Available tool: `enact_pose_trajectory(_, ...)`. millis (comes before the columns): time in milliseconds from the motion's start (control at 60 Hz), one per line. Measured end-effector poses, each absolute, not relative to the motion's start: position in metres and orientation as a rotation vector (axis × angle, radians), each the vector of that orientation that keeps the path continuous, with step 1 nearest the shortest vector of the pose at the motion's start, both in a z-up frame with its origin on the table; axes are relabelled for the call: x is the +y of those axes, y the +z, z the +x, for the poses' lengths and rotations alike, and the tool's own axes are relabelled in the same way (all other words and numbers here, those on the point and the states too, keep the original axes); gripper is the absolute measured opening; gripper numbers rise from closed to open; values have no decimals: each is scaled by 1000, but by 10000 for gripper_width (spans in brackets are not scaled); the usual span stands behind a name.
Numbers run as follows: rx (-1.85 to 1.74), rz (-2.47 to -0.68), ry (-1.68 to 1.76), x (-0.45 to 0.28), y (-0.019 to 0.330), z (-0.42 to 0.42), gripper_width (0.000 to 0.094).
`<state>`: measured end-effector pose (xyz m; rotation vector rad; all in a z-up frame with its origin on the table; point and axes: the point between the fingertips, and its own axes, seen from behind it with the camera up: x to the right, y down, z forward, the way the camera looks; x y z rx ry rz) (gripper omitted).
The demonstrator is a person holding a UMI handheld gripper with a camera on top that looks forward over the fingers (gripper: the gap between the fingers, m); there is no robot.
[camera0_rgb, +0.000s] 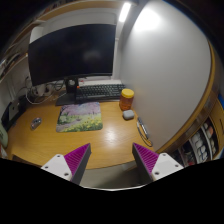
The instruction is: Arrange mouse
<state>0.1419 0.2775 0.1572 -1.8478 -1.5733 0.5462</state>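
A small grey mouse lies on the wooden desk, right of a colourful mouse pad and just in front of an orange jar. My gripper is open and empty, held above the desk's near edge. Its magenta pads stand wide apart. The mouse is well beyond the fingers, a little to the right. The mouse pad lies beyond them, slightly left.
A black keyboard lies behind the mouse pad, under a large dark monitor. A small dark object lies left of the pad. A white wall stands at the right, with shelves lower down.
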Motion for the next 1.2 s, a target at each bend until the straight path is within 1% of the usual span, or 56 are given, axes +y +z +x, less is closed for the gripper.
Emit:
enact_pose_trajectory(167,-1610,-1828,566,258,151,137,861)
enact_pose_trajectory(383,-1671,-1802,595,207,142,132,862)
enact_pose_trajectory(667,-1783,-1721,664,102,142,127,860)
enact_pose_trajectory(817,-1811,-1741,700,47,140,131,861)
enact_pose_trajectory(1200,-1904,-1697,761,-89,128,134,860)
